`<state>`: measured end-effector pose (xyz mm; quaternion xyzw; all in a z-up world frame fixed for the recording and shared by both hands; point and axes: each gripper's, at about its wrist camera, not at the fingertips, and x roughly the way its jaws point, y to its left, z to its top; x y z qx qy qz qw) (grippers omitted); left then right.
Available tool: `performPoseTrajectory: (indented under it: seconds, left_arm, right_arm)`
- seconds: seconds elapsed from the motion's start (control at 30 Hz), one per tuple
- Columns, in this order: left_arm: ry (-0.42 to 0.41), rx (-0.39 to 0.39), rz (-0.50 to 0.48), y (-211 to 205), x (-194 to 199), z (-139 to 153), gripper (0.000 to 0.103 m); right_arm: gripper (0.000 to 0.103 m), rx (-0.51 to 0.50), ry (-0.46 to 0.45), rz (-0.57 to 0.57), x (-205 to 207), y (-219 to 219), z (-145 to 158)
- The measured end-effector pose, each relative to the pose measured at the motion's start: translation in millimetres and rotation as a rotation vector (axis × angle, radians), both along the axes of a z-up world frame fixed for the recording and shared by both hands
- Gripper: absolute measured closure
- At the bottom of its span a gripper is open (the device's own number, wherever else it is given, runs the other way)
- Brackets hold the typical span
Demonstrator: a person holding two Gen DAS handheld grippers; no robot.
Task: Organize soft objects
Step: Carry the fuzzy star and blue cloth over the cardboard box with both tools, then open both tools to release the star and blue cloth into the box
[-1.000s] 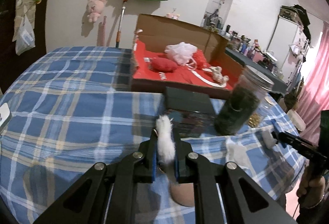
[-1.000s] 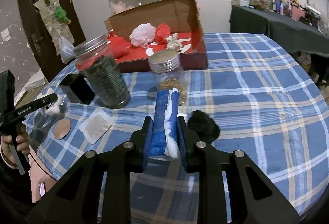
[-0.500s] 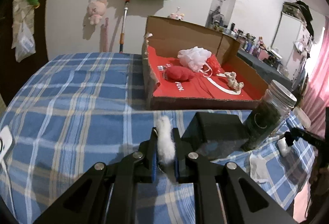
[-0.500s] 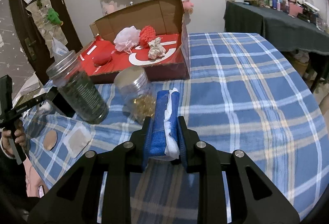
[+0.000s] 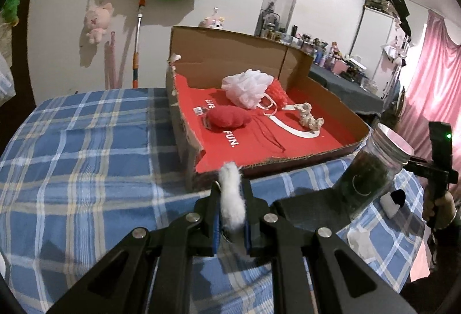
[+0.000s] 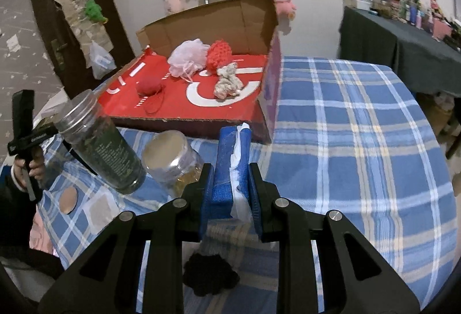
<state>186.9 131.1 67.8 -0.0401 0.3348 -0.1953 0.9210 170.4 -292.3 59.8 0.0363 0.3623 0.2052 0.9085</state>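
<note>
My left gripper (image 5: 231, 198) is shut on a white fluffy tuft (image 5: 231, 196), held just short of the near wall of the open cardboard box (image 5: 288, 162). My right gripper (image 6: 230, 178) is shut on a folded blue cloth with a white strip (image 6: 232, 158), a little in front of the same box (image 6: 201, 124). On the red lining of the box lie a white mesh pouf (image 5: 247, 88), a red soft lump (image 5: 229, 118), a red knitted ball (image 6: 220, 54) and a pale crumpled toy (image 6: 227, 82). A black fuzzy lump (image 6: 210, 275) lies on the table below my right gripper.
The table wears a blue plaid cloth (image 6: 345, 141). A tall jar of dark contents (image 6: 100, 141), a short jar with a metal lid (image 6: 173, 158), a black block (image 5: 311, 207) and flat pads (image 6: 99, 208) stand near the box. A hand holds the other gripper at each view's edge.
Both grippers have moved toward the cardboard box with their loads still held; the box looms larger and the jars have slid to the side in both views.
</note>
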Motion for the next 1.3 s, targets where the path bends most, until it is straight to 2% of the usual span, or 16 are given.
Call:
performPoseTrajectory:
  seconds: [0.47, 0.77, 0.87, 1.07, 1.3]
  left_arm:
    - [-0.018, 0.023, -0.114, -12, 19, 20, 0.091]
    - [-0.024, 0.017, -0.188, -43, 47, 43, 0.091]
    - [0.006, 0.012, -0.207, -61, 63, 49, 0.091]
    - [0.124, 0.013, -0.230, -102, 108, 43, 0.091]
    - [0.253, 0.061, -0.261, -143, 156, 30, 0.091]
  right_arm:
    - [0.080, -0.049, -0.030, 0.110, 25, 18, 24]
    - [0.080, -0.062, -0.027, 0.194, 56, 43, 36]
    - [0.080, -0.046, 0.002, 0.222, 76, 55, 38]
    - [0.080, -0.016, 0.099, 0.255, 124, 81, 36]
    - [0.080, -0.061, 0.216, 0.245, 176, 102, 26]
